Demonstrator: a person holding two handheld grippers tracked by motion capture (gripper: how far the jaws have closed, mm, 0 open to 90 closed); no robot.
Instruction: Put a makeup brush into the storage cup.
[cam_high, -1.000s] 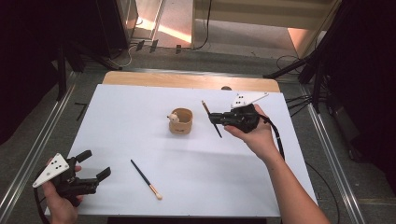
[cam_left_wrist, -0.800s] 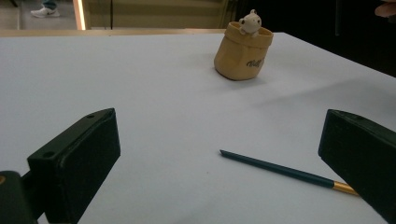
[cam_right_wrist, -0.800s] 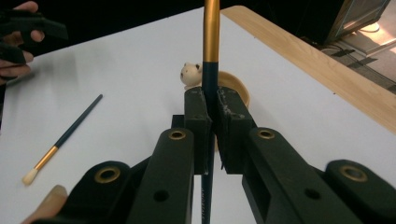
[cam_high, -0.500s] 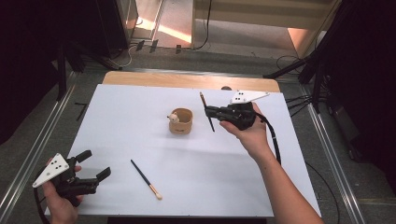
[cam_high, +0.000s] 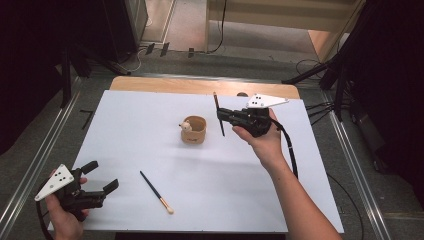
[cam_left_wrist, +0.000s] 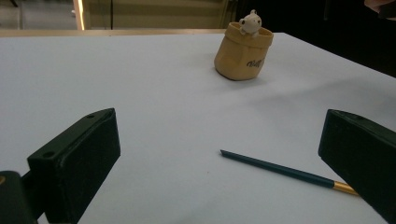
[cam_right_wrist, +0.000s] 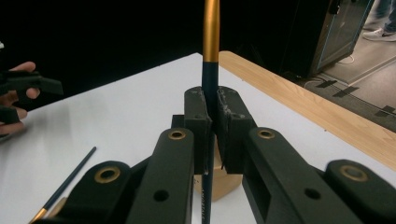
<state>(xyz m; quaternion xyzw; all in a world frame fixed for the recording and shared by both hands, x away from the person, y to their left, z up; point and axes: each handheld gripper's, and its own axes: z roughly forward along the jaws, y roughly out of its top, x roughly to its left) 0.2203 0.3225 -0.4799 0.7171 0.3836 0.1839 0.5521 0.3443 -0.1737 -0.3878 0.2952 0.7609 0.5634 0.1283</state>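
A tan sack-shaped cup (cam_high: 194, 130) with a small white bear on its rim stands mid-table. Just right of it my right gripper (cam_high: 221, 117) is shut on a dark brush (cam_high: 218, 114), held steeply with its far end up. In the right gripper view the pads (cam_right_wrist: 198, 116) pinch the brush's dark handle (cam_right_wrist: 209, 77) below its gold band, and the cup (cam_right_wrist: 224, 183) lies beneath. My left gripper (cam_high: 101, 176) rests open at the near left corner. A second dark brush (cam_high: 156, 191) with a gold ferrule lies on the sheet; in the left gripper view this brush (cam_left_wrist: 285, 170) lies between the open jaws.
The white sheet (cam_high: 150, 125) covers the table, with a wooden strip (cam_high: 165, 85) along the far edge. Metal rails run down both sides. Black stands and cables (cam_high: 345, 85) sit off the far right. The cup (cam_left_wrist: 243, 51) stands well ahead of the left gripper (cam_left_wrist: 222, 135).
My right gripper has raised the brush off the table and stood it more upright, closer to the cup. The left gripper has stayed where it was.
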